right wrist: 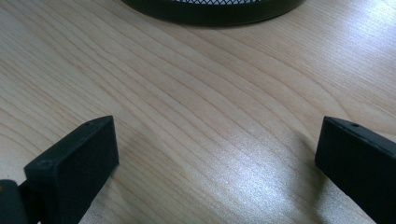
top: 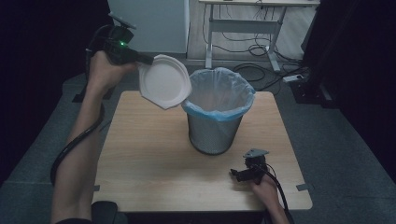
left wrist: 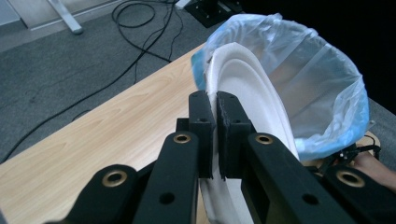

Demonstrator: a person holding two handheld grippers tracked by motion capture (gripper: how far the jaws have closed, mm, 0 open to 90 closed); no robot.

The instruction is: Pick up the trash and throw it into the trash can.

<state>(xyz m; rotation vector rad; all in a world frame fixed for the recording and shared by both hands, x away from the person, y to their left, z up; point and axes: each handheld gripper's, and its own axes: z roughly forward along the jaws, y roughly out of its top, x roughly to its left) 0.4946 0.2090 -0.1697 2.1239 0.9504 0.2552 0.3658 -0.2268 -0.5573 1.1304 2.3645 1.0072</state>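
My left claw [left wrist: 215, 140] clamped on plate [top: 164, 81] rim, plate tilted on edge, just beside bin [top: 218, 109] lip. My right claw [right wrist: 217, 154] gaping over bare tabletop [top: 154, 158].

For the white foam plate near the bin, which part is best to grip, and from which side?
Probably its thin rim, from the edge on the side away from the bin. The plate is flat and tilted, so jaws fit only across the rim. The left gripper already pinches it there; the right gripper rests open on the table.
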